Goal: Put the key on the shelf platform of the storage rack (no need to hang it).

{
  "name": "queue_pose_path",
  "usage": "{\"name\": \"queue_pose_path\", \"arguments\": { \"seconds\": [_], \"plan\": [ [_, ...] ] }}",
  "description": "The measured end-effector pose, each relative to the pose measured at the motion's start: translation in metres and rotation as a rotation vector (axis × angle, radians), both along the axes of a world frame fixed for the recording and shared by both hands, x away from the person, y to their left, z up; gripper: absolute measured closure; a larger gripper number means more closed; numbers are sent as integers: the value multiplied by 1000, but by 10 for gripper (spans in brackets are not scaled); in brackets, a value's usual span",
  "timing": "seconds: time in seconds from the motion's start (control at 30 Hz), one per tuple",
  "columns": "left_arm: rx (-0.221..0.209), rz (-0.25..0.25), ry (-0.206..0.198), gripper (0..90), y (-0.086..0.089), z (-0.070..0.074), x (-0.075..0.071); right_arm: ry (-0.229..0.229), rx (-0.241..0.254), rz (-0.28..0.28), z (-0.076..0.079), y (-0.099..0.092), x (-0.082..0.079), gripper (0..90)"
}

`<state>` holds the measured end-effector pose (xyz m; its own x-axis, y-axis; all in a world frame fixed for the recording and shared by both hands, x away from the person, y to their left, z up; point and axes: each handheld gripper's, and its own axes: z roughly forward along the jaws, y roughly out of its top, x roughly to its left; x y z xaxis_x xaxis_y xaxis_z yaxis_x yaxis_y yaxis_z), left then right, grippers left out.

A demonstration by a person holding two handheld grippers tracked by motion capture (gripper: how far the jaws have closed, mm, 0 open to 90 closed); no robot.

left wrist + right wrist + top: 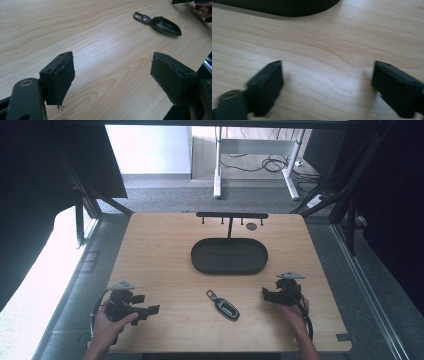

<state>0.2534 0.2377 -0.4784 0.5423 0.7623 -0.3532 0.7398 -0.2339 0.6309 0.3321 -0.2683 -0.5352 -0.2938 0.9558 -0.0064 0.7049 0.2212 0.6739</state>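
Note:
A dark car key fob (225,305) with a metal loop lies on the wooden table (160,255) near its front edge, between my two hands. My left gripper (150,309) rests at the front left, open, jaws pointing right toward the fob. In the left gripper view the fob (160,23) lies beyond the wide-apart jaws (112,75), nothing between them. My right gripper (265,294) sits at the front right, open and empty, pointing left. The right gripper view has its jaws (327,82) spread over bare wood.
A black oval tray (230,256) stands in the table's middle, its edge (287,7) at the top of the right gripper view. Behind it rises a black T-shaped hook rack (231,215). Dark frame posts and curtains flank the table.

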Motion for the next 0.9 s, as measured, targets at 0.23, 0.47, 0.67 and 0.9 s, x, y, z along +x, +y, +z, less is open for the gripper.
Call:
{"name": "queue_pose_path", "arguments": {
  "seconds": [0.23, 0.47, 0.67, 0.9],
  "plan": [
    [3, -13, -13, 198, -5, 3, -4, -46, 8, 57, 14, -1, -18, 184],
    [8, -12, -6, 198, -5, 0, -1, -79, 42, 76, 25, -3, -22, 231],
    [11, -15, 4, 198, -6, -4, 0, -70, 42, 95, 28, -2, -28, 276],
    [5, -2, -12, 200, -7, -2, 0, -84, 10, 104, 36, -4, -32, 302]
  ]
}}
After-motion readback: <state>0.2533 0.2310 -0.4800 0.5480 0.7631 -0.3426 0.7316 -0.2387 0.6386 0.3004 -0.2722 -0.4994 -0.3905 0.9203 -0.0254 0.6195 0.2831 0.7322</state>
